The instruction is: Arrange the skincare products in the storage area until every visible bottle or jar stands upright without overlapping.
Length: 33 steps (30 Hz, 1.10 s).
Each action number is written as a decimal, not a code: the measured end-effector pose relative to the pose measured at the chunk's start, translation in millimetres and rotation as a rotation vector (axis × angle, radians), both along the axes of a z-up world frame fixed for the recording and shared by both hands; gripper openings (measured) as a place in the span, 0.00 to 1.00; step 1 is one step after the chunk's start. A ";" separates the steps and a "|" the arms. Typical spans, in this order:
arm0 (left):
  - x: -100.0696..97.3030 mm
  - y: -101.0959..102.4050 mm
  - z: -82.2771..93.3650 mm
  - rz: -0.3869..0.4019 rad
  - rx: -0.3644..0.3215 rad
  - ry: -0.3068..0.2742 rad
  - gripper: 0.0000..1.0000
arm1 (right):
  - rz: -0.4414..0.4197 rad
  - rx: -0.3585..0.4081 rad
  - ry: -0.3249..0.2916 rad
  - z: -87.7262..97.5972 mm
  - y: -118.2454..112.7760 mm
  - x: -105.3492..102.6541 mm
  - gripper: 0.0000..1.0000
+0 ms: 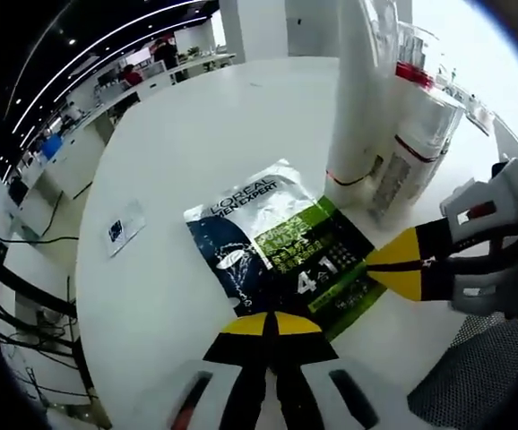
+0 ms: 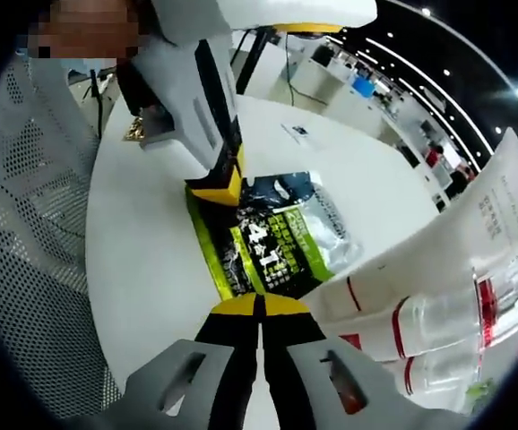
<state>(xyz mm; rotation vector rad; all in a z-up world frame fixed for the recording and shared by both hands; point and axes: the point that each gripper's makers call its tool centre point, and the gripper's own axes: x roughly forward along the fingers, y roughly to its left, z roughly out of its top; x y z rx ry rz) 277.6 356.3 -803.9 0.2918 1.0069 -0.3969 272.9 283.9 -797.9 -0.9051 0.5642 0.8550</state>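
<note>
A flat L'Oréal Men Expert sachet (image 1: 277,246), silver, dark blue and green, lies on the white round table (image 1: 178,134). My left gripper (image 1: 271,323) is shut on its near corner. My right gripper (image 1: 390,265) comes in from the right, its jaws closed on the opposite corner. In the right gripper view the sachet (image 2: 272,237) stretches between my right gripper (image 2: 259,307), shut on its near edge, and the left gripper (image 2: 220,185) above. A tall white bottle (image 1: 359,98) and a clear red-banded bottle (image 1: 416,148) stand just behind the sachet.
The white bottle (image 2: 438,255) and clear bottle (image 2: 461,313) lean across the right side of the right gripper view. A small card (image 1: 125,228) lies on the table to the left. A mesh chair (image 2: 26,224) stands by the table's edge. Office desks are beyond.
</note>
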 end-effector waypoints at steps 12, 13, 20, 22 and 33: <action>0.4 -0.3 -0.5 -0.021 0.016 -0.003 0.02 | 0.077 -0.001 -0.027 -1.5 7.1 -2.2 0.00; 0.3 -0.3 -0.5 -0.020 0.015 -0.003 0.02 | 0.081 -0.003 -0.030 -1.4 7.1 -2.1 0.00; 0.3 0.2 -0.5 -0.004 0.002 0.000 0.02 | 0.073 -0.001 -0.029 -1.1 6.0 -1.8 0.00; 0.8 0.9 -0.6 -0.001 0.002 0.000 0.03 | 0.071 0.001 -0.027 -1.4 6.0 -1.6 0.00; 1.4 1.7 -0.6 -0.011 0.010 -0.005 0.04 | 0.069 0.001 -0.031 -1.2 5.7 -0.6 0.00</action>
